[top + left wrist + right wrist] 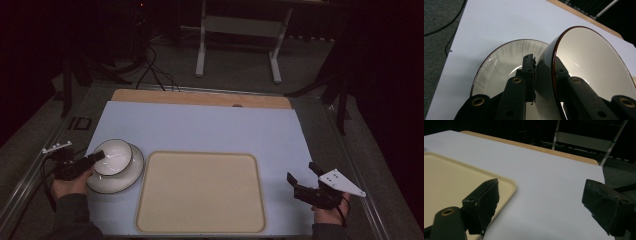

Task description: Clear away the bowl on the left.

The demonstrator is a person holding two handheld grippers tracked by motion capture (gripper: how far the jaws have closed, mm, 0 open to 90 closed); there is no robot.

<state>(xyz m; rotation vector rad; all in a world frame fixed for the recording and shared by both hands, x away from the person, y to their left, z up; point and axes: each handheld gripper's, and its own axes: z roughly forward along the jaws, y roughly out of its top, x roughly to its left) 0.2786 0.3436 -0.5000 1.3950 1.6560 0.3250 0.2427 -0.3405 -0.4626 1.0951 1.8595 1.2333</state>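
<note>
Left hand-held gripper [98, 156] pinching the rim of a tilted white bowl [114, 157], one jaw inside, one outside. Bowl leaning over a white plate [131, 175], just left of the beige tray [200, 192], its low edge seeming to be resting on the plate. Plate sitting on the white sheet [210, 127] covering the desk. Right hand-held gripper [302, 176] hovering just right of the tray, jaws spread wide, nothing between them, above bare sheet.
</note>
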